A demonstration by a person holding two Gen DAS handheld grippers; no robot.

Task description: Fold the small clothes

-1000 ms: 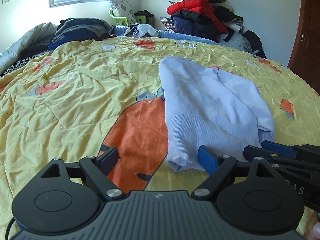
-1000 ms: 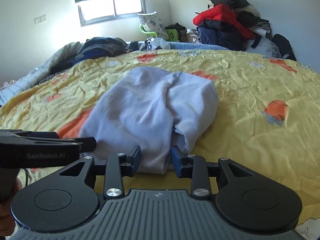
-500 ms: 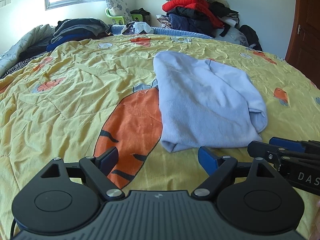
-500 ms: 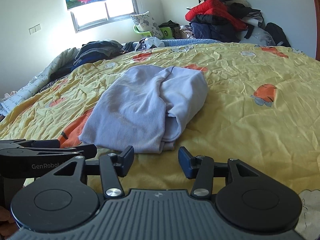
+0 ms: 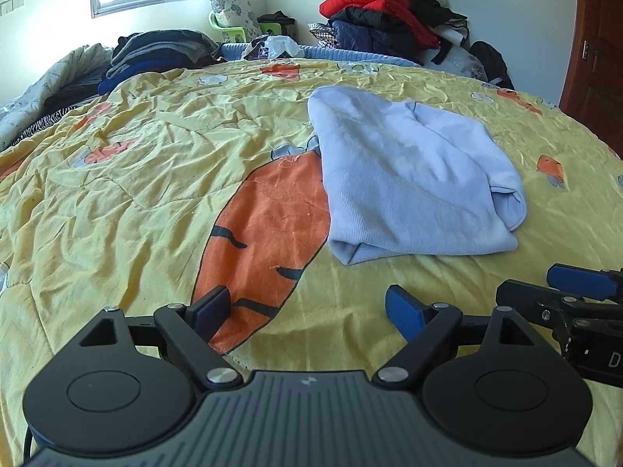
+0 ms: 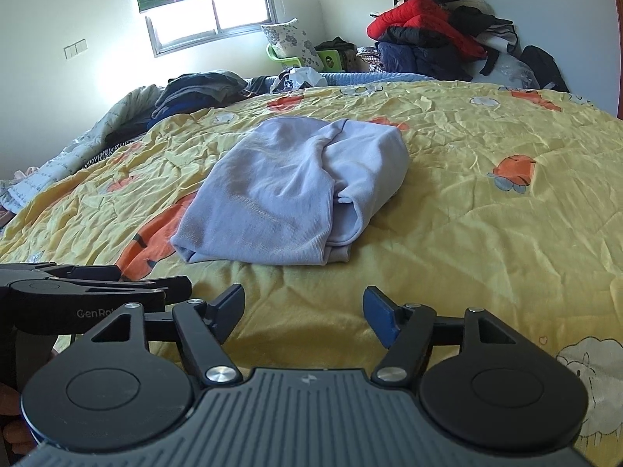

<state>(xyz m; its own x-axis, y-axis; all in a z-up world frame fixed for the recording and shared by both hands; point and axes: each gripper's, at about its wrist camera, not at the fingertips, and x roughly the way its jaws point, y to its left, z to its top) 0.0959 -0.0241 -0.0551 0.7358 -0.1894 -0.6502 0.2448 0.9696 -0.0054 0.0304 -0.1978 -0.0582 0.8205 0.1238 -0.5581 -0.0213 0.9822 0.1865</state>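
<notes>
A light blue garment (image 5: 409,179) lies folded into a compact bundle on the yellow carrot-print bedspread (image 5: 155,179); it also shows in the right wrist view (image 6: 296,190). My left gripper (image 5: 307,311) is open and empty, a short way in front of the garment's near edge. My right gripper (image 6: 303,307) is open and empty, also just short of the near edge. The right gripper shows at the right edge of the left wrist view (image 5: 576,284), and the left gripper at the left of the right wrist view (image 6: 97,284).
A pile of red and dark jackets (image 5: 385,15) sits at the far right of the bed. Folded dark clothes (image 5: 155,50) lie at the far left, with a pillow on a green stand (image 5: 233,15) by the window. A brown door (image 5: 599,46) is at the right.
Both grippers have drawn back from the garment's near edge. The right gripper's jaws, which were close around the garment's edge, have opened wide and let it go.
</notes>
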